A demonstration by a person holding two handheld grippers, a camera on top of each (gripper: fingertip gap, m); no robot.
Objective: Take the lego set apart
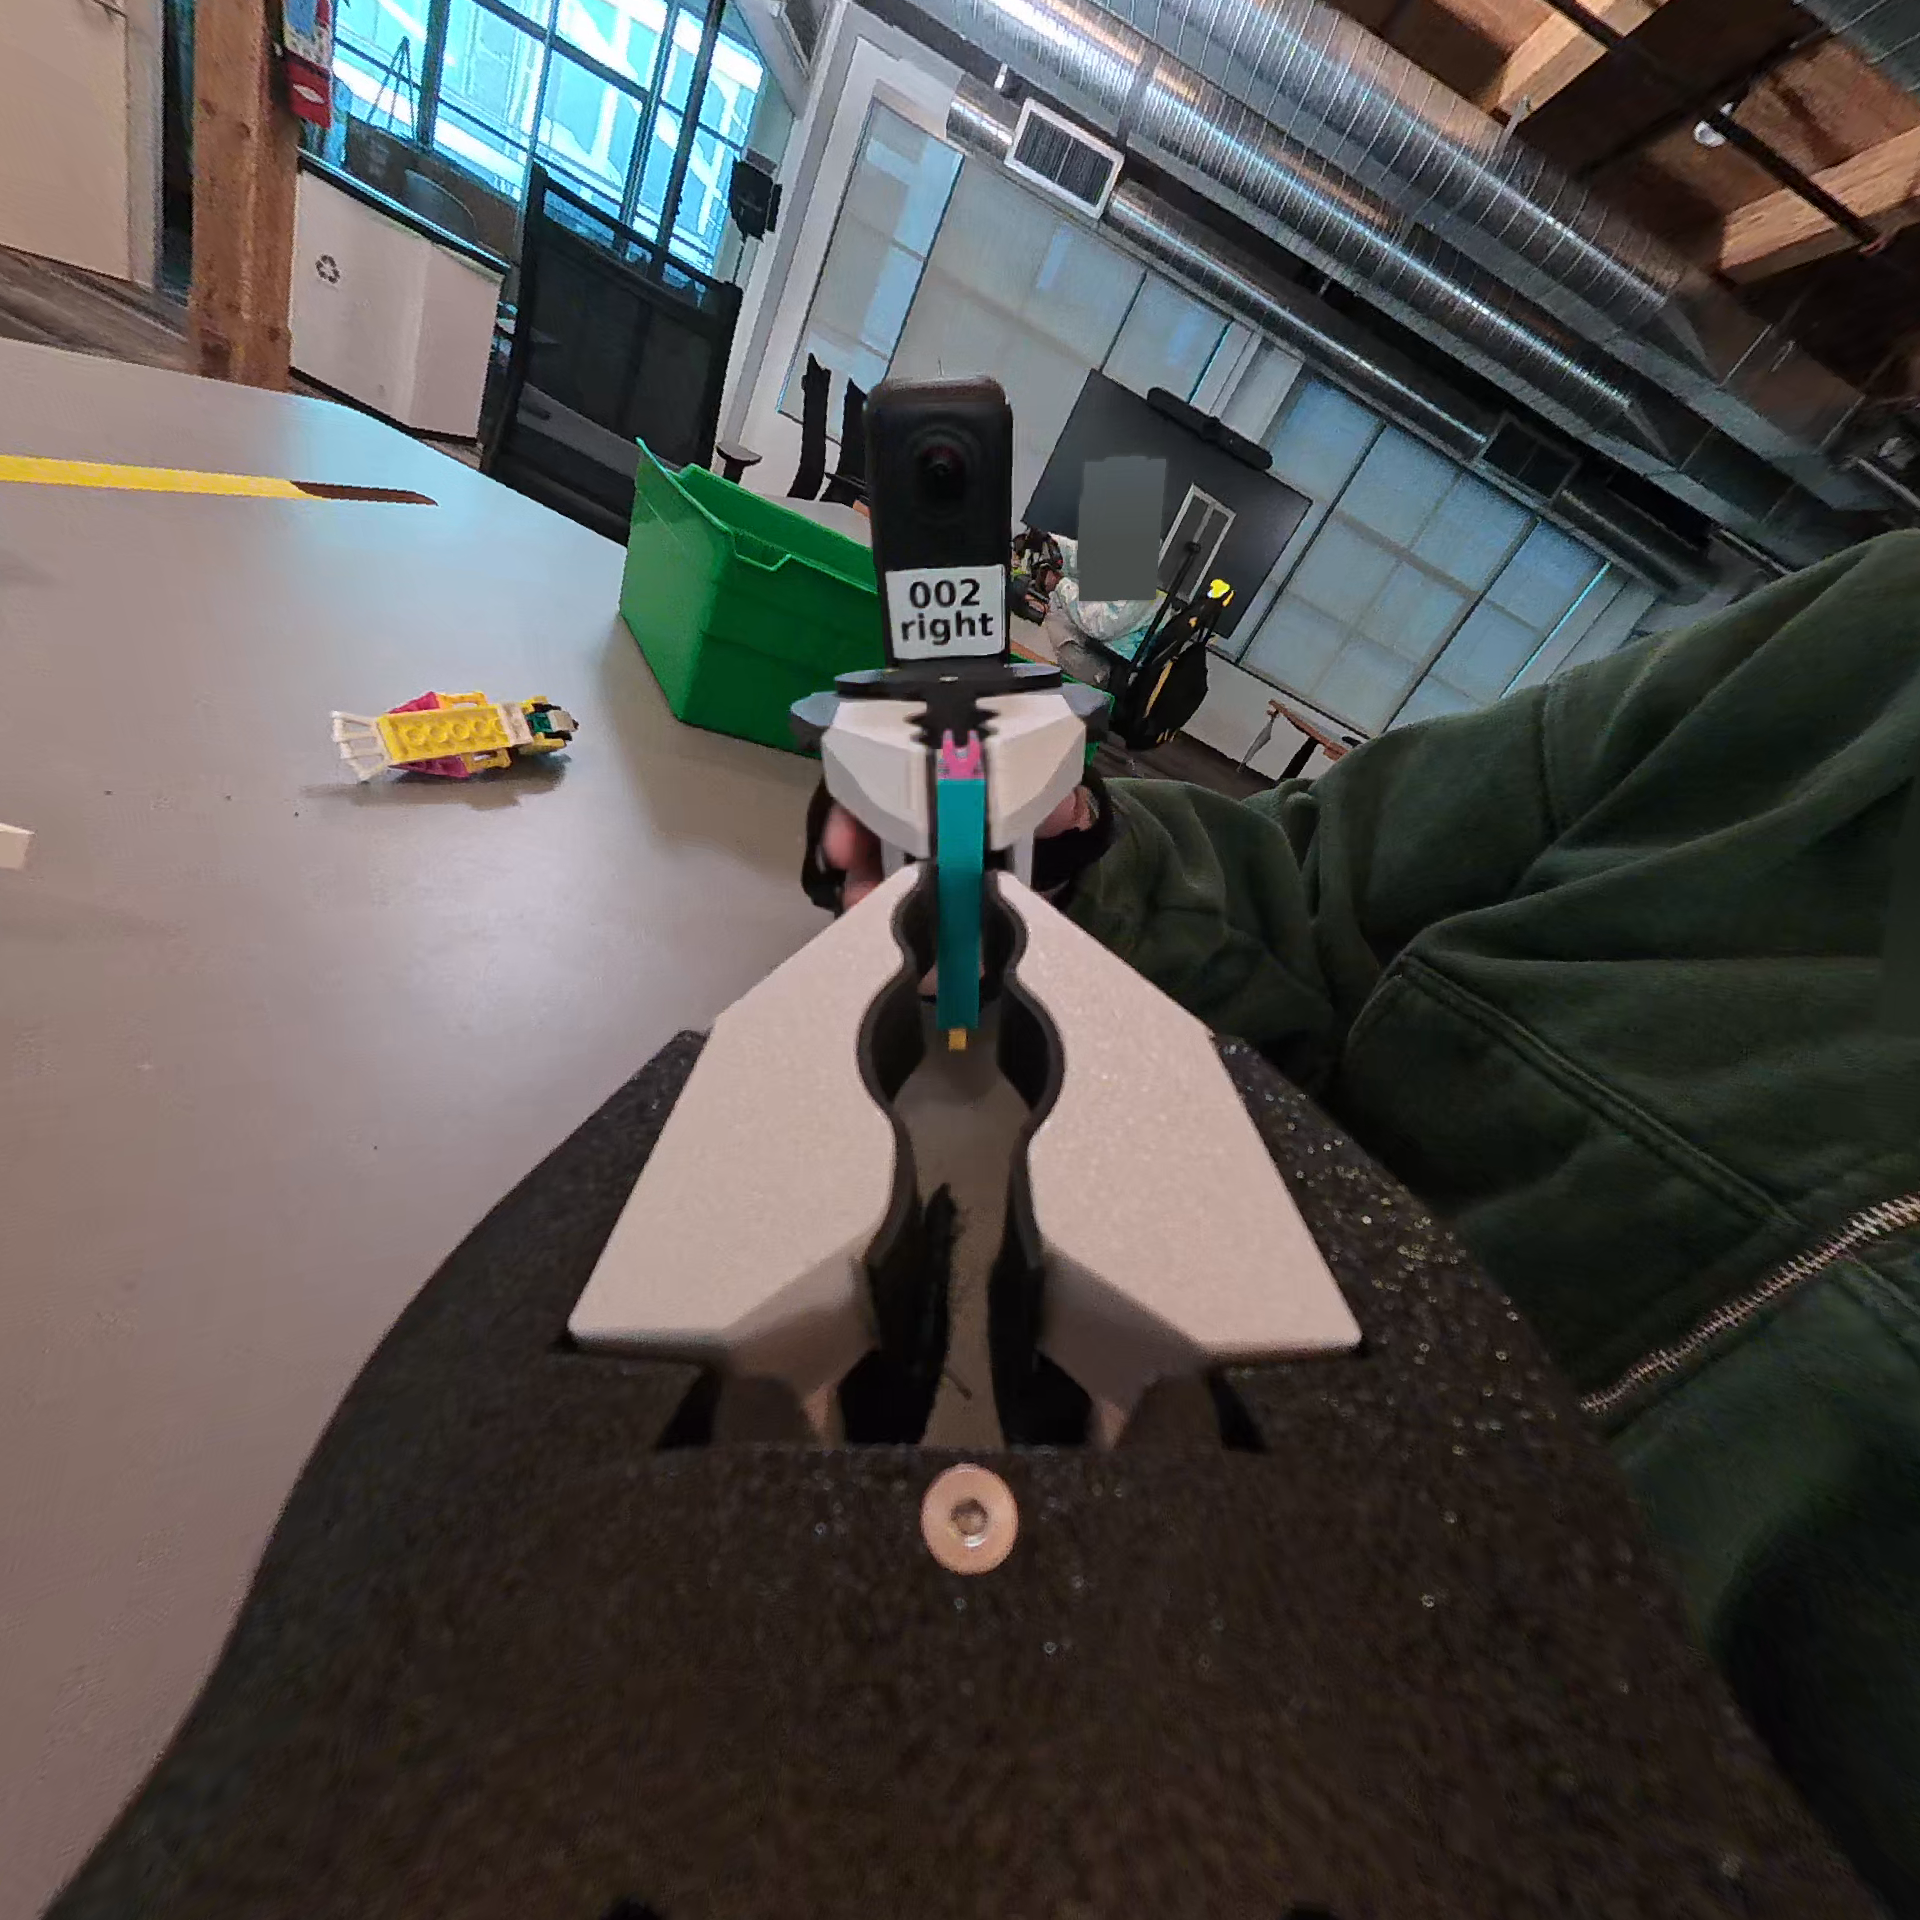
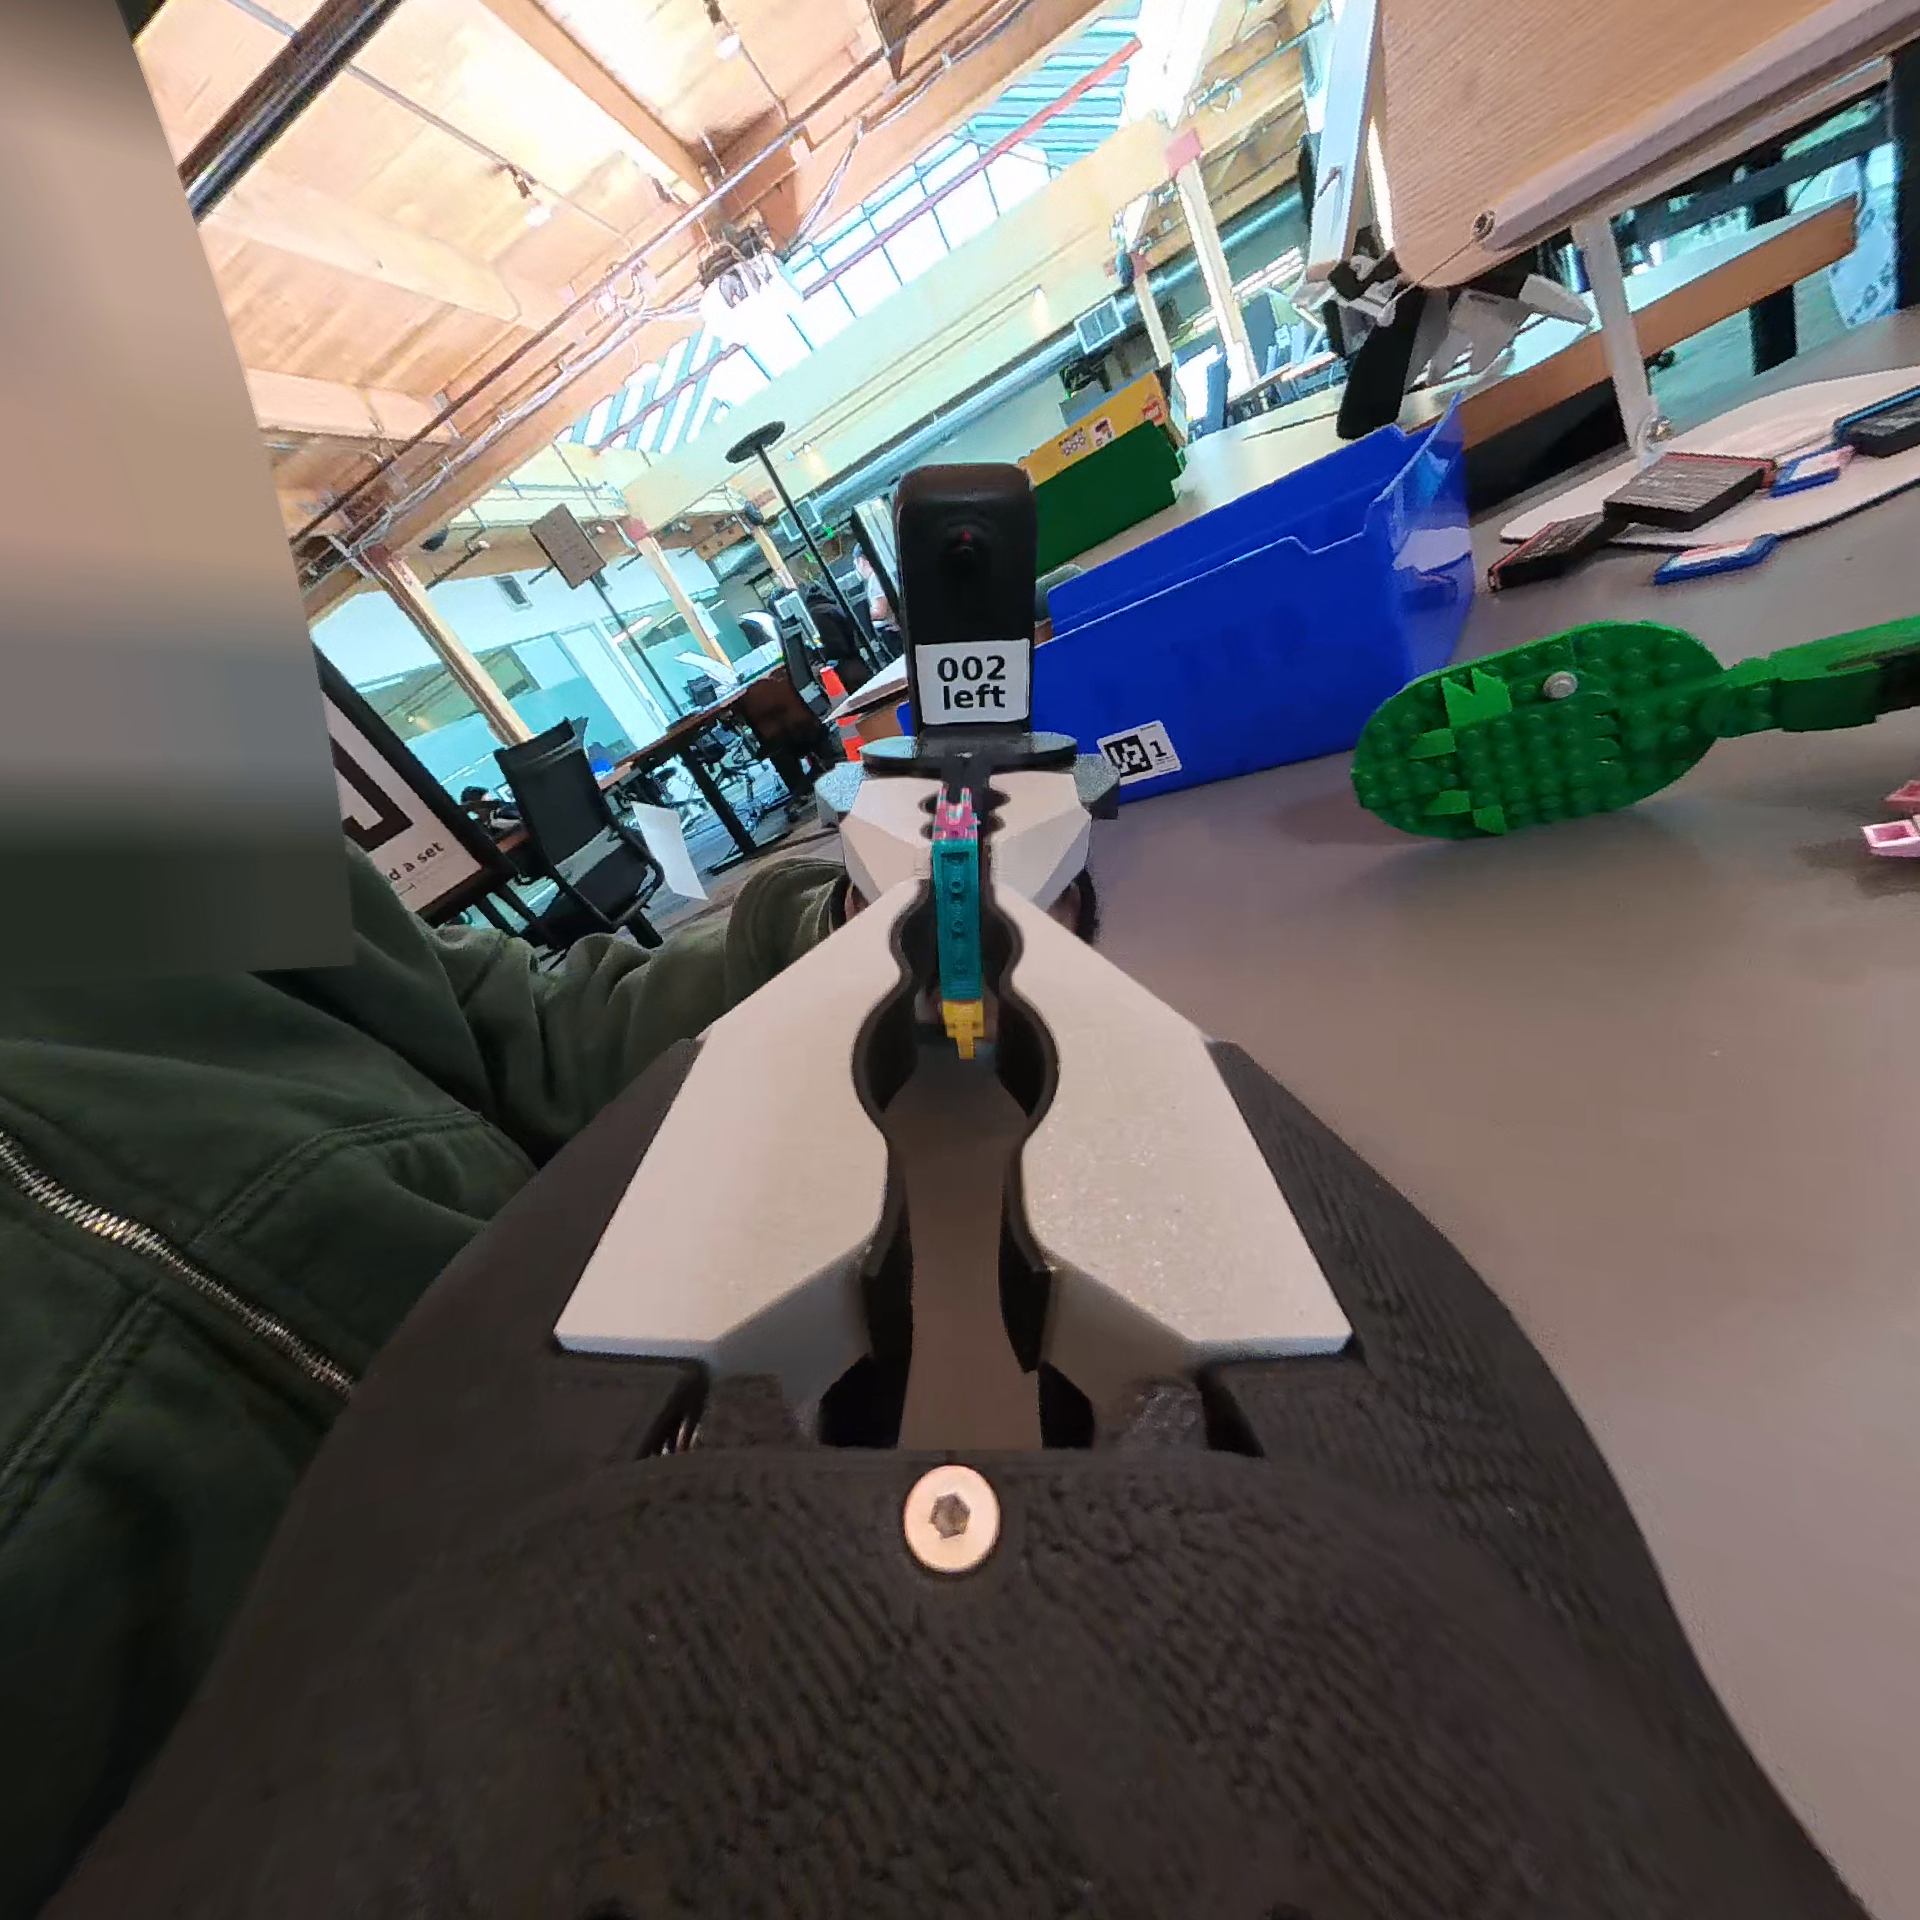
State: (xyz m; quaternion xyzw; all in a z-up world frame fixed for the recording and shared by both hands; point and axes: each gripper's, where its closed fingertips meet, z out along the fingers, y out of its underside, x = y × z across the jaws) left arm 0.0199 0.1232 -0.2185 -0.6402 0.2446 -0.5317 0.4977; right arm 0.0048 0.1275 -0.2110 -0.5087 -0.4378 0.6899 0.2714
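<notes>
I hold a tool in each hand, facing one another above the grey desk (image 1: 312, 1039). My left tool (image 1: 958, 935) pinches the near end of a teal lego beam (image 1: 958, 894); my right tool (image 2: 961, 935) pinches its other end, so the beam spans both, clear of the desk. A pink piece (image 1: 958, 764) sits at the beam's right-tool end, a small yellow piece (image 2: 964, 1029) at the other end, in the right tool's own view.

Assessment: the step in hand looks like pulling an end piece off the beam. I judge it best done by keeping one tool fixed and drawing the other straight along the beam's axis, without twisting, as both grips are narrow and the beam could slip.

The rest of the set, a yellow, pink and white assembly (image 1: 447, 736), lies on the desk, well apart. A green bin (image 1: 727, 613), a blue bin (image 2: 1247, 665) and a green studded build (image 2: 1538, 748) also stand on it.

Labels: each tool's camera carries a white sticker with print; the blue bin bears a square coded tag; contents not recorded
</notes>
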